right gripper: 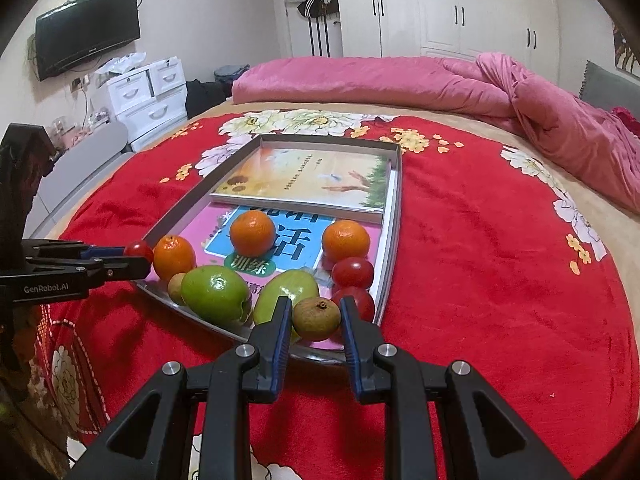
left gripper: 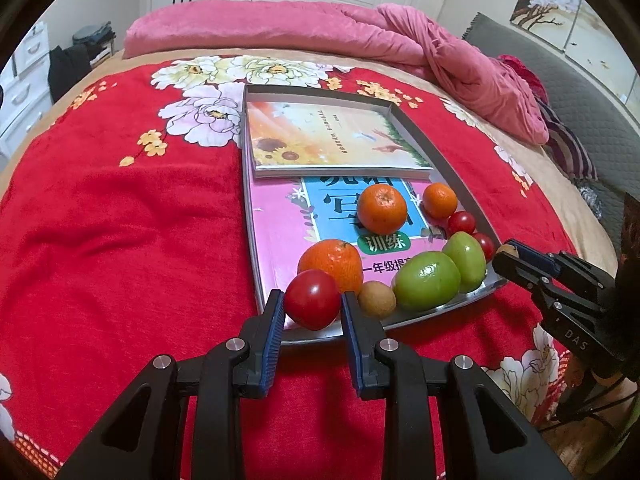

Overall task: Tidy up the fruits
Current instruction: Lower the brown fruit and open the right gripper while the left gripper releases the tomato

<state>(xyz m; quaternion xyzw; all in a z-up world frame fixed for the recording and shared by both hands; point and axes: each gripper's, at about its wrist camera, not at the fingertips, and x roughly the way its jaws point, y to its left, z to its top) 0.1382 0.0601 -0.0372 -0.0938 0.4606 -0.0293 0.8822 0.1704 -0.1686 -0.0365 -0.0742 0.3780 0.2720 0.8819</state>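
Where the metal tray (left gripper: 448, 152) lies on the red floral blanket (left gripper: 120, 220), the left gripper (left gripper: 313, 302) pinches a glossy red tomato (left gripper: 312, 299) at its near corner. The right gripper (right gripper: 316, 317) pinches a dull brown round fruit (right gripper: 316, 318) beside two smooth green fruits (right gripper: 214, 294).

bedroom: white wardrobes (right gripper: 472, 8), wall tv (right gripper: 88, 32), white drawers (right gripper: 148, 96), pink duvet (left gripper: 320, 28).
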